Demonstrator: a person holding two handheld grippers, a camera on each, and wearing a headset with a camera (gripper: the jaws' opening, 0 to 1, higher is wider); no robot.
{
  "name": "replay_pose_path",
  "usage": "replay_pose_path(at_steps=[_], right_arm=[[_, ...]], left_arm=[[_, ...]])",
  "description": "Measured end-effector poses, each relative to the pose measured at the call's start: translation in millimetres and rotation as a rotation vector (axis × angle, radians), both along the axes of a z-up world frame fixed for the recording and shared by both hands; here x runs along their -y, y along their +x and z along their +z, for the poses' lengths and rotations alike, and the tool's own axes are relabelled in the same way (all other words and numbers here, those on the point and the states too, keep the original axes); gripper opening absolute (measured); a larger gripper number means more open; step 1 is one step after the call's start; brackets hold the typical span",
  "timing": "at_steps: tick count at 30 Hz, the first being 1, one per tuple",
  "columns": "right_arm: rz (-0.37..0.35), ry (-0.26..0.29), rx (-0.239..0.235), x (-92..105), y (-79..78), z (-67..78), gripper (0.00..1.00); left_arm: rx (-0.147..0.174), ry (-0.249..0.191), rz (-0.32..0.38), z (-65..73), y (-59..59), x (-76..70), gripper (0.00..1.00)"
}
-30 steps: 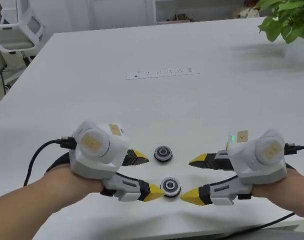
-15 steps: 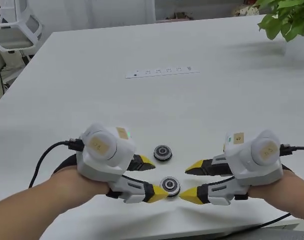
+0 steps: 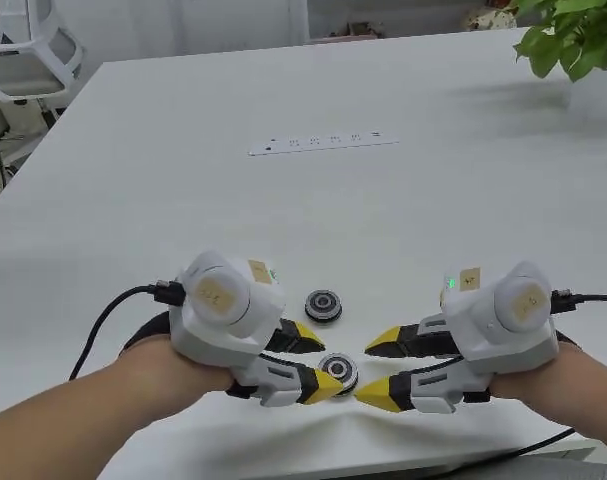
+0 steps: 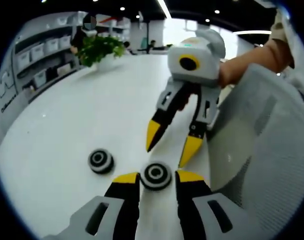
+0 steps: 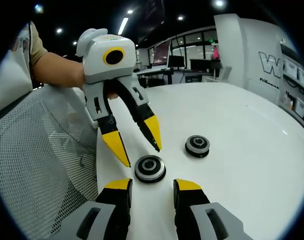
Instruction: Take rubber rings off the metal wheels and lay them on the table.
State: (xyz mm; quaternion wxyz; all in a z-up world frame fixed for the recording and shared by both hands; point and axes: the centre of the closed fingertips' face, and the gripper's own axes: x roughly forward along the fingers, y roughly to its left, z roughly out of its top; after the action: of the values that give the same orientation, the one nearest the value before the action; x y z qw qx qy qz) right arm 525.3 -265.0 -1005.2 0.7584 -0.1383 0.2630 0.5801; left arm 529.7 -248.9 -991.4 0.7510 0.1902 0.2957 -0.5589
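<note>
Near wheel (image 3: pixel 343 366) half hidden between left gripper's (image 3: pixel 325 362) spread jaws; right gripper (image 3: pixel 363 372) also released; far wheel (image 3: pixel 323 305) unobstructed.

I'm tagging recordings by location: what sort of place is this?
Probably an office or meeting room: a large white table with a socket strip on it, a white office chair beside it, and a leafy plant.

Near wheel (image 3: pixel 340 368) lower centre between left gripper (image 3: pixel 331 362) and right gripper (image 3: pixel 361 372), perhaps touching the left; far wheel (image 3: pixel 323 305) just above.
</note>
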Motion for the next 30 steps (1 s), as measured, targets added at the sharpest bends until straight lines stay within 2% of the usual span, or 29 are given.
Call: replay_pose_path(at_steps=[5,11,18,30], right_arm=[[0.003,0.001,-0.001,-1.1,0.3,-0.2,0.31],[0.002,-0.001,-0.006,-1.0,-0.7,-1.3,0.31],[0.004,-0.005,-0.006,-0.9,-1.0,-2.3,0.31],[0.015,0.008,-0.006,-6.5,-1.2,-1.1,0.29]], left_arm=[[-0.002,0.000,-0.002,-2.2,0.0,3.0,0.25],[0.006,0.024,-0.021,-8.9,-2.9,4.0,0.21],[0.036,0.035,-0.026,-9.9,-0.9,6.4,0.18],[0.056,0.032,-0.005,-11.4,2.5,6.1,0.14]])
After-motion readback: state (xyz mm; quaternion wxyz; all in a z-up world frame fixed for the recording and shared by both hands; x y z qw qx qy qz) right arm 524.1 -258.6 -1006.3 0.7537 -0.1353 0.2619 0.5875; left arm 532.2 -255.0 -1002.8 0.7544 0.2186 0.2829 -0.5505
